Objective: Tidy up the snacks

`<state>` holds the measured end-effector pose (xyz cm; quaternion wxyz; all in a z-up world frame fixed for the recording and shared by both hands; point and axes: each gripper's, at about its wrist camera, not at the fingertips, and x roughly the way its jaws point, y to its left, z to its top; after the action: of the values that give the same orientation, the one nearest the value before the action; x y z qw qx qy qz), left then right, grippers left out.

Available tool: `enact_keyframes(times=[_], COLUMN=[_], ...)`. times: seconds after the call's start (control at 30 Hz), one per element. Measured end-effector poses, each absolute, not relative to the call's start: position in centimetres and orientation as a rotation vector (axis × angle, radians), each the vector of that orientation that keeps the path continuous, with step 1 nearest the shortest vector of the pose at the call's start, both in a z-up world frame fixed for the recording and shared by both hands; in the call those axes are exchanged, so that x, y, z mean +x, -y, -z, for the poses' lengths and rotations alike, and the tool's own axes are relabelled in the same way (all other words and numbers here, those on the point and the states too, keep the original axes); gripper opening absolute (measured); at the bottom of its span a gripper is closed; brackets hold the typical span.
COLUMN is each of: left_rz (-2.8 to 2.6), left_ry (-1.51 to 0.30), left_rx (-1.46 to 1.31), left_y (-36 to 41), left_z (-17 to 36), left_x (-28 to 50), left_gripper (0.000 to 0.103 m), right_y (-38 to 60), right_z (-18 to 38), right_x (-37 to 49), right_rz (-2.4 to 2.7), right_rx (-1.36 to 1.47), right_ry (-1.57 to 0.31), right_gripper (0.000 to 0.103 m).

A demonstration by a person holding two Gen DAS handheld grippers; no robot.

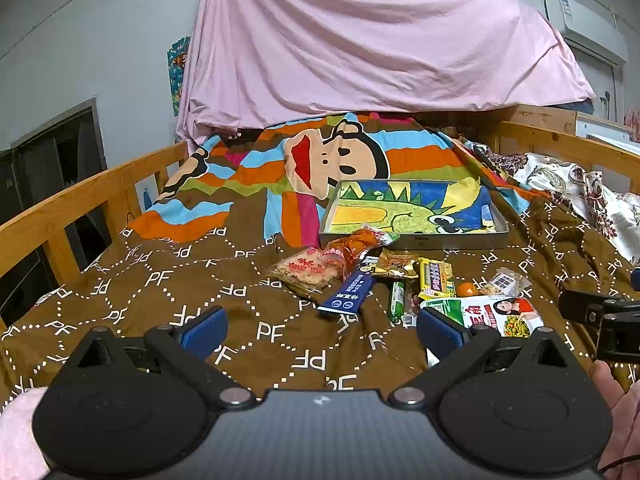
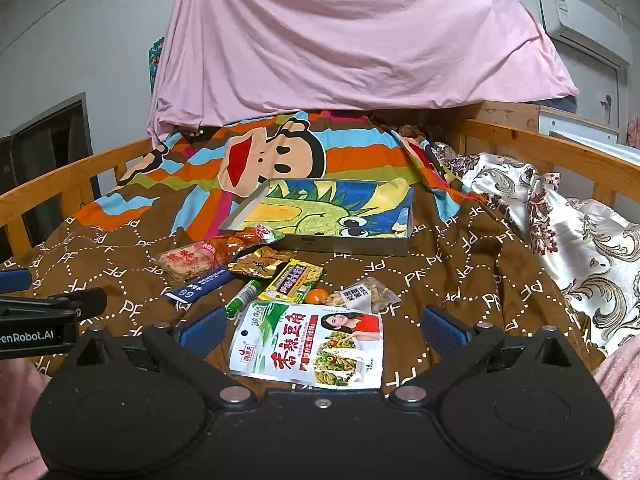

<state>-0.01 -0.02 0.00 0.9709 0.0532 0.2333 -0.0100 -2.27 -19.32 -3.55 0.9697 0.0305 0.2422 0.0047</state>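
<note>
Jaws on both the left gripper and right gripper gape wide and hold nothing, so sorting looks unstarted: the tray sits bare on the bed while the snacks, big white pouch included, lie scattered just before it.

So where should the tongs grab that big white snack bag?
Best by its near short edge, coming in low from the front. The white bag lies flat on the blanket, right between the open right tongs, and that edge is free; an orange and other packets crowd the far end.
</note>
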Motion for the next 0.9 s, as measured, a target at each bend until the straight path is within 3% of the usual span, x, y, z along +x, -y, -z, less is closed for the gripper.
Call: enact_keyframes(times=[0.9], left_rz=[0.020], left_ry=[-0.477], left_rx=[0.109], left_y=[-0.10], left_z=[0.73], left_x=[0.10], left_gripper=[0.102], right_y=[19.12], right_z=[3.46], right_x=[-2.16], right_rz=[-0.012], right_rx=[0.053], right_ry=[-0.503], right_gripper=[0.102])
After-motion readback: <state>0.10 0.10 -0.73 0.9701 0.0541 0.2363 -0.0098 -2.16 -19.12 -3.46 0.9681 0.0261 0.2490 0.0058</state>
